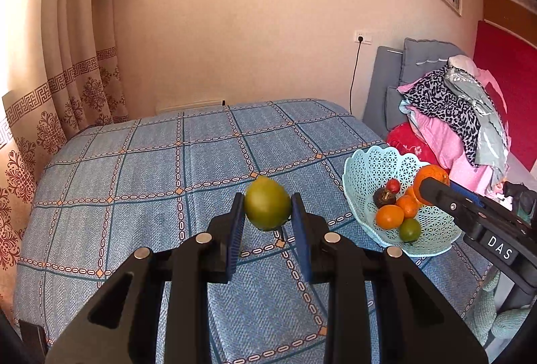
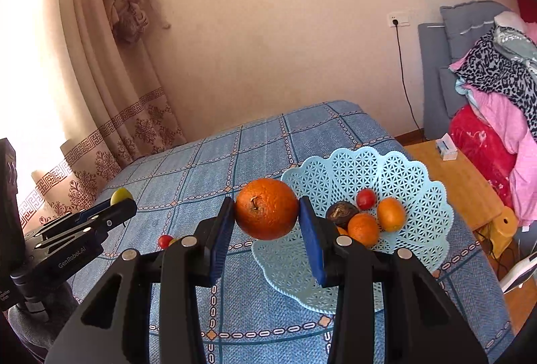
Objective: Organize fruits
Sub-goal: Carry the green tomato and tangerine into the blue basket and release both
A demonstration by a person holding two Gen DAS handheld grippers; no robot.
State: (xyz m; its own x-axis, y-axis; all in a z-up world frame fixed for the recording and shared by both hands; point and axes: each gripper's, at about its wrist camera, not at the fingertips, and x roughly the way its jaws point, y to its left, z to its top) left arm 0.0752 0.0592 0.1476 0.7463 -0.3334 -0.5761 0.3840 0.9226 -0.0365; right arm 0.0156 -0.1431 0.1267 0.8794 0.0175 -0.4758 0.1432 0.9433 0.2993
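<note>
Green fruit (image 1: 267,203) between left jaws — orange (image 2: 266,209) between right.

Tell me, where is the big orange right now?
The big orange is squeezed between the right gripper's blue pads, held up in the air at the left edge of the light blue basket, above the blue checked bedspread.

Bed (image 1: 141,183) with blue plaid cover carries everything. Pale blue perforated basket (image 2: 386,169) sits on it near the right edge, holding oranges, a small red fruit, a dark fruit and a green one. Right wrist view also shows a small red fruit (image 2: 165,241) lying loose on the cover, well left of the basket.
</note>
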